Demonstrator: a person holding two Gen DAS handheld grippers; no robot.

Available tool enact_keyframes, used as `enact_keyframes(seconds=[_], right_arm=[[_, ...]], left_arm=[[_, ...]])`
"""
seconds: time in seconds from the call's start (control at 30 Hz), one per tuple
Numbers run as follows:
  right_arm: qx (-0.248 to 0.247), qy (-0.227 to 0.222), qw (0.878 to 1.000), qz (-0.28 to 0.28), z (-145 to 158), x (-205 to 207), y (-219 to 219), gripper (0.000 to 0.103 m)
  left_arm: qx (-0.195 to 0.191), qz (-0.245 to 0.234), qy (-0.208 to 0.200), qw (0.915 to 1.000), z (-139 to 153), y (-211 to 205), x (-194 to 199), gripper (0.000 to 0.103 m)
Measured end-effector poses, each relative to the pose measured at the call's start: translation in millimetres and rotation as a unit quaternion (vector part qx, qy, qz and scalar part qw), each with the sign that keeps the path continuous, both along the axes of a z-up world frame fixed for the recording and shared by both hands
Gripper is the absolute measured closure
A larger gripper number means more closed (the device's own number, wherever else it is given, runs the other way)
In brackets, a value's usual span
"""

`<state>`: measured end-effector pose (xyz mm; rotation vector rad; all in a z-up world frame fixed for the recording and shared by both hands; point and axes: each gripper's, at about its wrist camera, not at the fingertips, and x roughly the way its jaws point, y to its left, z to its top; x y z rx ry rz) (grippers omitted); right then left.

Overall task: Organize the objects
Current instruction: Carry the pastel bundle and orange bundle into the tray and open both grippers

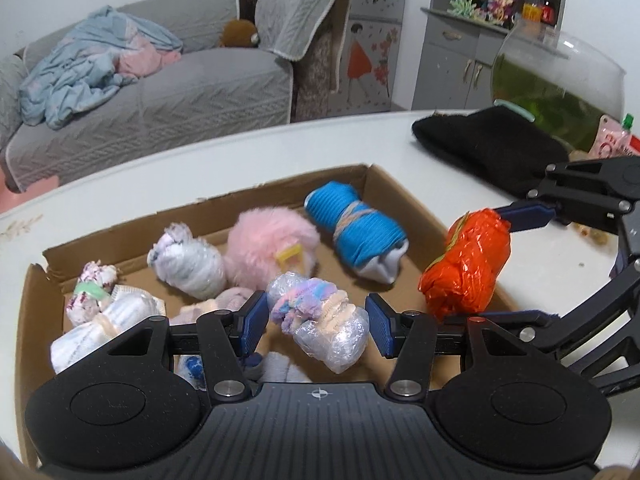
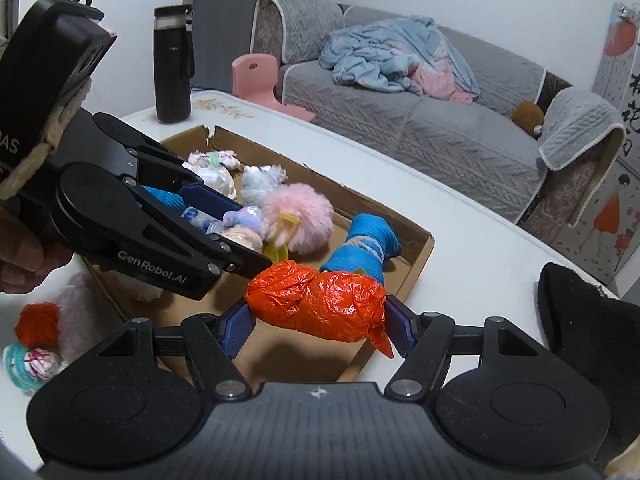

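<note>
Left claw (image 1: 316, 326) stamped "GenRobot.AI", pinching clear-wrapped pastel bundle (image 1: 318, 322), right claw (image 2: 320, 322) pinching orange plastic bundle (image 2: 320, 306), both over cardboard tray (image 1: 400, 188) on white counter (image 1: 280, 148).

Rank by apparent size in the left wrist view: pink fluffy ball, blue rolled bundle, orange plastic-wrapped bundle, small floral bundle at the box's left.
1. pink fluffy ball
2-3. blue rolled bundle and orange plastic-wrapped bundle: alike; the orange one is nearer, so unsure
4. small floral bundle

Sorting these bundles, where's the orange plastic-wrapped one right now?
The orange bundle is held between the right gripper fingers, above the cardboard box near its edge, beside the blue sock roll.
</note>
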<state>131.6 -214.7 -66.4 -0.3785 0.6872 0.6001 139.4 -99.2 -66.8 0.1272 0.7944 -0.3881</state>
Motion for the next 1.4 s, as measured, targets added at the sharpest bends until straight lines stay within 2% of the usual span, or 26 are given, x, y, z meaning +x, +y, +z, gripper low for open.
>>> enact_keyframes(seconds=[0.73, 1.13, 1.4], right_arm=[[-0.039, 0.038, 0.998, 0.03, -24.1, 34.5, 15.8, 0.036], [-0.058, 0.04, 0.997, 0.027, -24.0, 34.6, 20.8, 0.033], [-0.059, 0.037, 0.997, 0.026, -21.6, 31.5, 19.9, 0.033]], left_arm=[[0.051, -0.012, 0.026, 0.9983, -26.0, -0.9, 22.7, 0.043], [0.055, -0.008, 0.033, 0.9979, -25.1, -0.7, 23.3, 0.04], [0.056, -0.009, 0.034, 0.9978, -23.3, 1.3, 21.0, 0.034]])
